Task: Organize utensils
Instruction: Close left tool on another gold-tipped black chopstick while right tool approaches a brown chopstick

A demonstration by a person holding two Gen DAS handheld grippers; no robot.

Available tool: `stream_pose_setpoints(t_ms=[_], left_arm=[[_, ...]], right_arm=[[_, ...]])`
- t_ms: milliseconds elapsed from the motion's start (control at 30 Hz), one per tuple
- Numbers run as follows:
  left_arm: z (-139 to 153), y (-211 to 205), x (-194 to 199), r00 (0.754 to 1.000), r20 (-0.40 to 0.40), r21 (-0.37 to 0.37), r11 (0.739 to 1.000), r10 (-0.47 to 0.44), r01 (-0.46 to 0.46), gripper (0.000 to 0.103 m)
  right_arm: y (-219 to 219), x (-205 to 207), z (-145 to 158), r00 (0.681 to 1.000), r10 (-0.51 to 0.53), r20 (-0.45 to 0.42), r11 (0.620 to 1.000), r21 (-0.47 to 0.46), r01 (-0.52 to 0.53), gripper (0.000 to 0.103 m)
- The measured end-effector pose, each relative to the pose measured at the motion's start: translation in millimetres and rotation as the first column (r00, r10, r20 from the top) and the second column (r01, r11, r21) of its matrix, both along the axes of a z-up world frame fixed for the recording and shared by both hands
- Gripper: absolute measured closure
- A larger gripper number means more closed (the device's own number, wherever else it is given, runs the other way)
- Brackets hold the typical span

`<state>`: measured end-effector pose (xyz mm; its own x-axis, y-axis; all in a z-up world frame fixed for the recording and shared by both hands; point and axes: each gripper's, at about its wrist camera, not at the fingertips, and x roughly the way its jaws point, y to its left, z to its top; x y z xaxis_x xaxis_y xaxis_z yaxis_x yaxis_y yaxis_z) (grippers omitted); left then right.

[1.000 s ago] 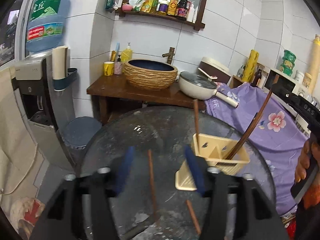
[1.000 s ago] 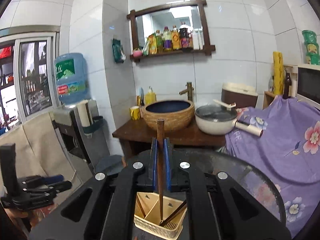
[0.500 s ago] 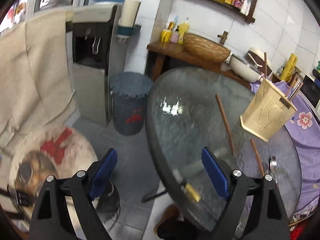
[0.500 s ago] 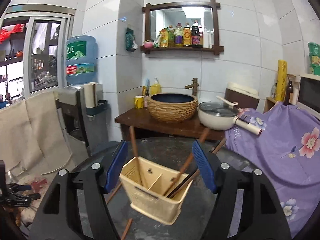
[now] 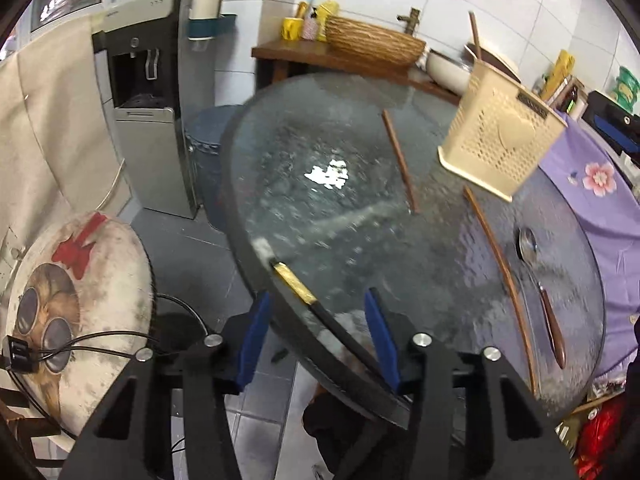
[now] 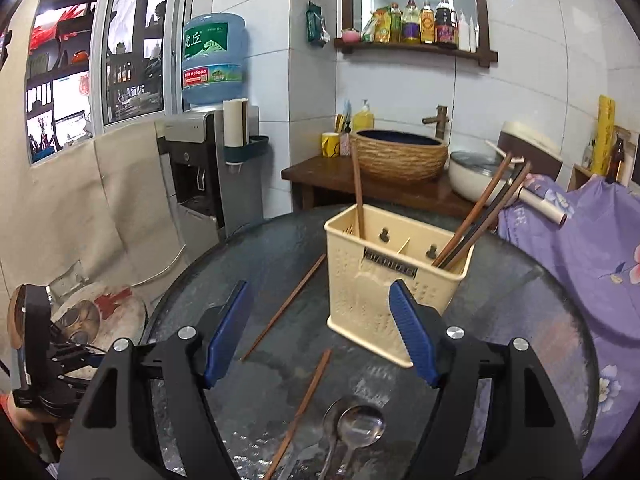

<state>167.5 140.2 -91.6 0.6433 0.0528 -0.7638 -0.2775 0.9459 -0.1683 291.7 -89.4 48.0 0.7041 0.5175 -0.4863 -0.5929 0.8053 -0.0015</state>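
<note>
Left claw point(image 5: 316, 332) gapes wide astride the black chopstick point(image 5: 320, 312) overhanging the counter point(image 5: 320, 200) edge — easiest grab. Right claw point(image 6: 320, 332) wide, empty, before the caddy point(image 6: 396, 276) — sticks inside.

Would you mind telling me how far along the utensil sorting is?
Done: several chopsticks stand in the cream holder. In hand: nothing; the left gripper and right gripper are both open. Left: two brown chopsticks, spoons and a black chopstick at the table edge.
</note>
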Motion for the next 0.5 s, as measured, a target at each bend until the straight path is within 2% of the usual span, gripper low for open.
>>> stream_pose_setpoints(t_ms=[200, 400, 500], left_arm=[[-12, -15, 13, 0.998, -0.059, 0.035, 0.999, -0.003, 0.005, 0.076], [-12, -27, 25, 0.998, -0.067, 0.060, 0.998, -0.004, 0.008, 0.088], [-13, -30, 32, 0.997, -0.072, 0.084, 0.996, -0.008, 0.014, 0.089]], right_arm=[[-2, -3, -23, 0.997, 0.024, -0.079, 1.000, 0.010, -0.023, 0.032], [15, -2, -38, 0.990, 0.061, -0.130, 0.997, -0.044, -0.068, 0.032], [33, 1, -50, 0.980, 0.092, -0.178, 0.992, -0.067, -0.106, 0.034]])
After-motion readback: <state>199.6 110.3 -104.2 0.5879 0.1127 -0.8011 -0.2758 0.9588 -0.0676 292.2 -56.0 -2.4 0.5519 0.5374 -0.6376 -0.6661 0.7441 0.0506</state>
